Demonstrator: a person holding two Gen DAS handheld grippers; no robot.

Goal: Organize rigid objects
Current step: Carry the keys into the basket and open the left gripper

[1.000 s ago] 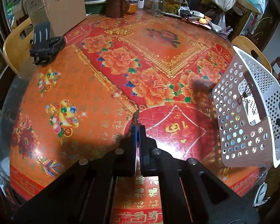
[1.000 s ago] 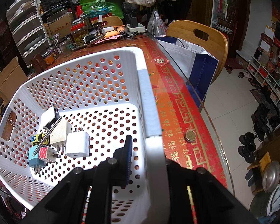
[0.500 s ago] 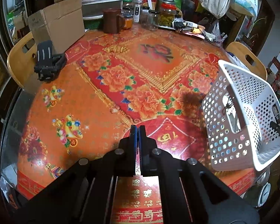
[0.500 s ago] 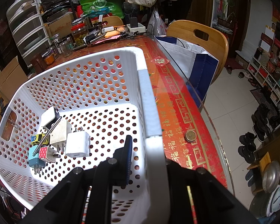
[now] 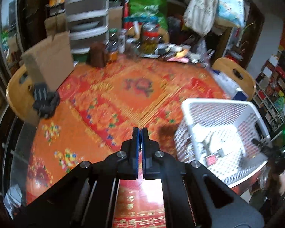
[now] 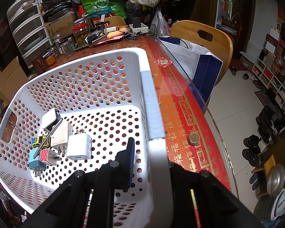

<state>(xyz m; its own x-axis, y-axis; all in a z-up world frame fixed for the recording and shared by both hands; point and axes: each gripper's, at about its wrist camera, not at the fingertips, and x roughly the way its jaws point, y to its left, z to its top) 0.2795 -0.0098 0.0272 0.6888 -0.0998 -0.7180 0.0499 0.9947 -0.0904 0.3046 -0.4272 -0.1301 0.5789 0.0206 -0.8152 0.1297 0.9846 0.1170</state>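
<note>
A white perforated basket (image 6: 96, 72) sits tilted at the table's right edge; it also shows in the left wrist view (image 5: 218, 102). Inside lie several chargers and plugs: a white cube charger (image 6: 78, 146), a cream plug (image 6: 61, 134), a blue plug (image 6: 35, 160), a small yellow toy car (image 6: 39, 140) and a metal rod (image 6: 48, 136). My right gripper (image 6: 152, 148) is shut on the basket's near rim (image 6: 155, 129). My left gripper (image 5: 140, 133) is shut and empty, raised above the table. A black clip-like object (image 5: 44, 102) lies at the table's far left.
The round table has a red and orange floral cloth (image 5: 123, 98) under glass. A cardboard box (image 5: 49, 57), a brown mug (image 5: 96, 55) and jars (image 6: 81, 34) crowd the back. Wooden chairs (image 6: 203, 38) stand around. A coin (image 6: 193, 138) lies by the basket.
My left gripper has risen and tipped up, so the view now takes in more of the room and the basket's inside. The right gripper and basket have not moved.
</note>
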